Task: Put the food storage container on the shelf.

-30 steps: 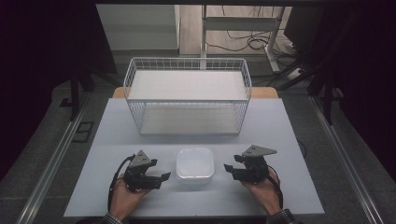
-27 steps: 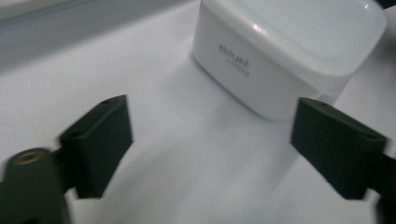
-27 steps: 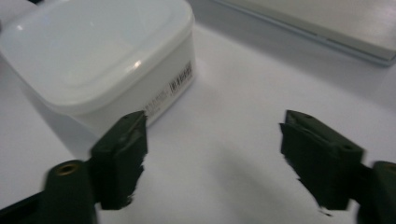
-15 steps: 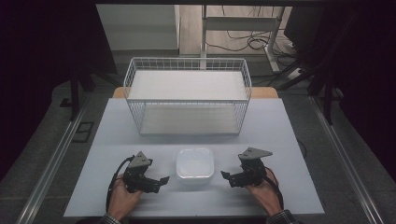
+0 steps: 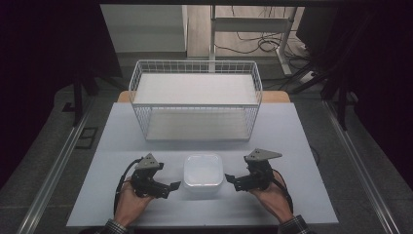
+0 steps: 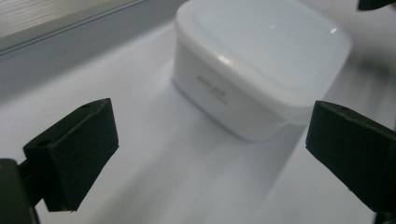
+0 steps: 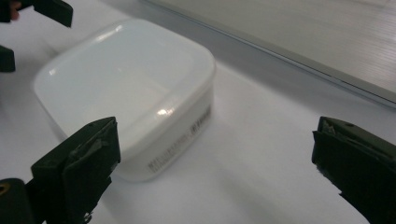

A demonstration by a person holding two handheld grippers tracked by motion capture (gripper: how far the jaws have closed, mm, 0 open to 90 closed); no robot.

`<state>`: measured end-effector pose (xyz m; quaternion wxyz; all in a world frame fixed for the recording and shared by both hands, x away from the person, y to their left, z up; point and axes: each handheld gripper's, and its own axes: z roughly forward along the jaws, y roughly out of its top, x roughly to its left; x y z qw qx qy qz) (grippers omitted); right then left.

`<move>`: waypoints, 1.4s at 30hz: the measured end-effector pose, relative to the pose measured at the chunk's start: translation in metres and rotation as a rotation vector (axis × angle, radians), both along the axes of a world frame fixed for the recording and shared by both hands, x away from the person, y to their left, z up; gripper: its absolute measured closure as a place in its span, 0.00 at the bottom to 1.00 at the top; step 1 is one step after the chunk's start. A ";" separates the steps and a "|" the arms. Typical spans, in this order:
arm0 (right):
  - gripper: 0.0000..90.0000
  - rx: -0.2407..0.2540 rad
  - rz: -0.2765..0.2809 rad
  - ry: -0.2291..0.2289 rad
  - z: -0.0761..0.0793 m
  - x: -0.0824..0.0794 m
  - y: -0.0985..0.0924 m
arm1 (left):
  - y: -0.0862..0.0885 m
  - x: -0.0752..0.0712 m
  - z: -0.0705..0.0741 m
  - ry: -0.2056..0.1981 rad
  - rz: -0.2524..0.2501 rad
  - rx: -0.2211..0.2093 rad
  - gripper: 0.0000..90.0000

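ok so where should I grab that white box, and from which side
Probably by its two opposite side walls, one gripper from each side. The box is low, square with rounded corners, and looks too wide for one jaw pair to span. Its lid overhangs slightly, giving a lip to press under. The left gripper and right gripper flank it, jaws open, not touching it.

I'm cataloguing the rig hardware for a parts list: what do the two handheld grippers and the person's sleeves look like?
Both the left gripper and right gripper are black, each topped by a grey three-cornered plate, with a black cable looping back past the hand. Seen in the gripper views, the jaws are blocky black pads with small holes. Plaid shirt cuffs show at both wrists.
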<state>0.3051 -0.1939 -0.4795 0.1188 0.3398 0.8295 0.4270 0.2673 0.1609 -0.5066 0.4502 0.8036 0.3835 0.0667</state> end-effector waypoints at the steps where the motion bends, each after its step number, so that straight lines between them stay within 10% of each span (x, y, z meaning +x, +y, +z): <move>1: 0.00 0.005 0.002 0.004 0.001 0.000 0.001 | -0.001 0.001 0.001 0.004 -0.005 -0.009 0.02; 19: 0.12 -0.009 0.037 0.074 0.004 0.015 0.032 | -0.026 0.026 0.014 -0.012 -0.052 0.006 0.13; 29: 0.18 0.010 0.044 0.155 -0.009 0.027 0.040 | -0.033 0.040 -0.001 0.058 -0.057 -0.019 0.13; 33: 0.31 0.088 0.088 0.305 -0.013 0.029 0.036 | -0.031 0.037 -0.006 0.165 -0.091 -0.110 0.27; 42: 0.67 0.078 0.024 0.343 0.002 0.009 0.024 | -0.018 0.015 0.005 0.192 -0.059 -0.138 0.64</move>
